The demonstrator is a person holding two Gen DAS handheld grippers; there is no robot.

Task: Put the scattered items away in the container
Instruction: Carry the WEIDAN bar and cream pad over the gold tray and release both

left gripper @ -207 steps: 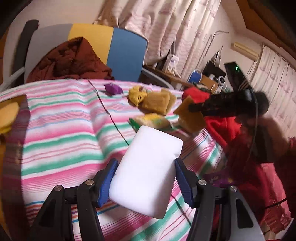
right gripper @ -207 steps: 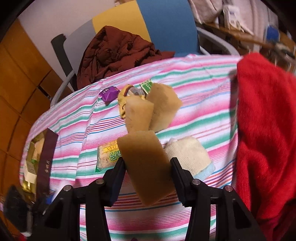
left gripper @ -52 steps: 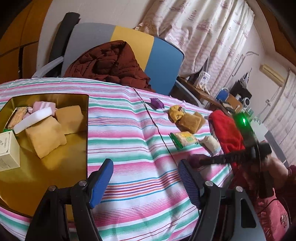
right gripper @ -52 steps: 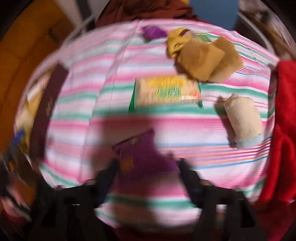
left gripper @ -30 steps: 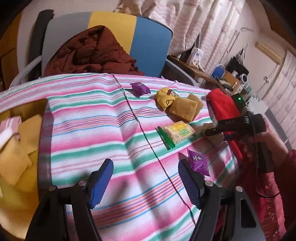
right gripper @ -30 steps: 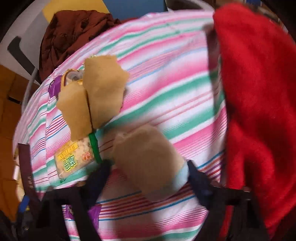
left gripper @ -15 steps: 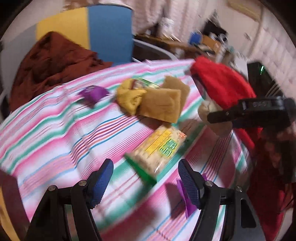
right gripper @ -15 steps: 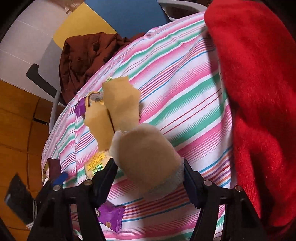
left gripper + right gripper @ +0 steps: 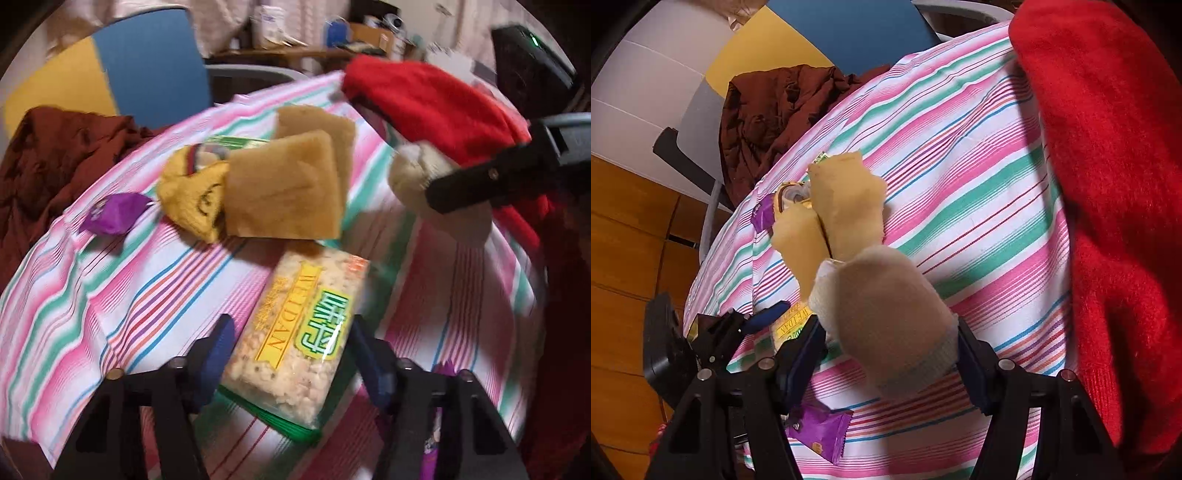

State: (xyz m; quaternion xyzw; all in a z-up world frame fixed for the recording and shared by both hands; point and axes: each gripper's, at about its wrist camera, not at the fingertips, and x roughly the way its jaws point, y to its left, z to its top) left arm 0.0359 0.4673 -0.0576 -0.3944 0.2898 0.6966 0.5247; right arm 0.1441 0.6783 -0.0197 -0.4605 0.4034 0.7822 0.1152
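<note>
My left gripper (image 9: 291, 354) is open, its jaws either side of the near end of a clear rice-cracker packet (image 9: 299, 336) with a green edge, lying on the striped cloth. My right gripper (image 9: 890, 347) is shut on a rolled beige sock (image 9: 886, 317) with a pale blue cuff, held above the cloth; it also shows in the left wrist view (image 9: 424, 184). Beyond lie two tan sponges (image 9: 288, 184), a yellow sock (image 9: 192, 195) and a purple sachet (image 9: 114, 214). A second purple sachet (image 9: 820, 432) lies under my right gripper. The container is out of view.
A red knit garment (image 9: 1115, 184) covers the table's right side. A chair with a yellow and blue back (image 9: 140, 74) carries a brown jacket (image 9: 55, 155) behind the table. The table edge curves close past the far items.
My left gripper has moved forward and down over the rice-cracker packet, which now lies between its open jaws. My right gripper has closed on the beige sock and holds it up.
</note>
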